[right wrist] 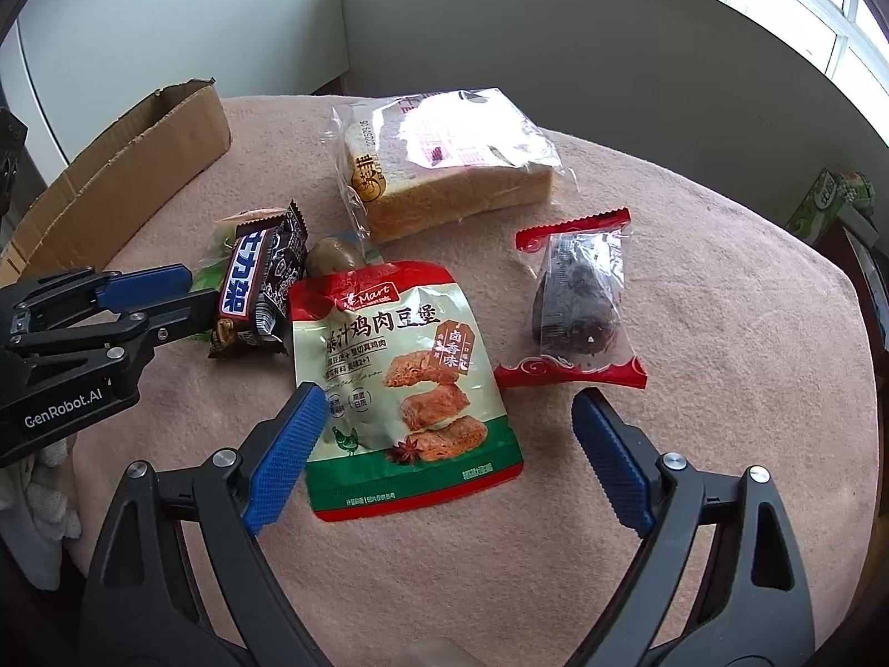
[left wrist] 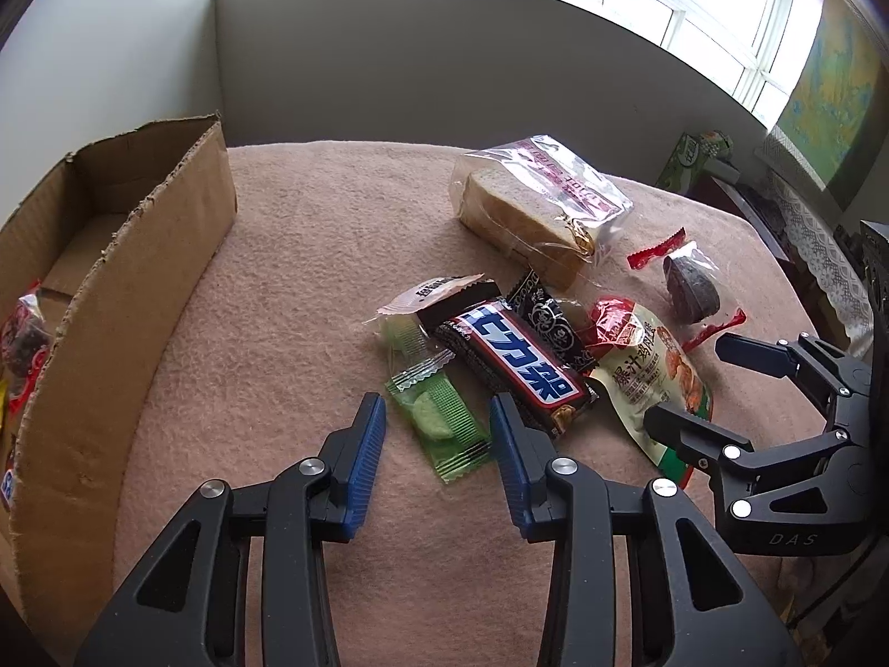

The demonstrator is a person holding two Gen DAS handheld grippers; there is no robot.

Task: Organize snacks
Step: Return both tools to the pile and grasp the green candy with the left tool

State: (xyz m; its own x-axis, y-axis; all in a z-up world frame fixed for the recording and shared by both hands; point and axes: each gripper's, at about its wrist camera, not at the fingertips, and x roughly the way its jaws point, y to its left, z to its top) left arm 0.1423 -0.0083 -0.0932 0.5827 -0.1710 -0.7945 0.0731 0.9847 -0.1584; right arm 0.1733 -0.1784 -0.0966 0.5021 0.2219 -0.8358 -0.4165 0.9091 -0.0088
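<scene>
A pile of snacks lies on the pink cloth. My left gripper is open around a green wafer packet, fingers on either side. Beside it lies a Snickers bar, also in the right wrist view. My right gripper is open and empty over the lower end of a chicken tofu pouch, which also shows in the left wrist view. A bagged bread slice and a red-ended dark cake packet lie further back. A cardboard box at left holds some snacks.
The pink cloth covers the table. A grey wall runs behind it. A green carton stands off the table's right edge. More small packets lie under the Snickers bar. The right gripper shows in the left wrist view.
</scene>
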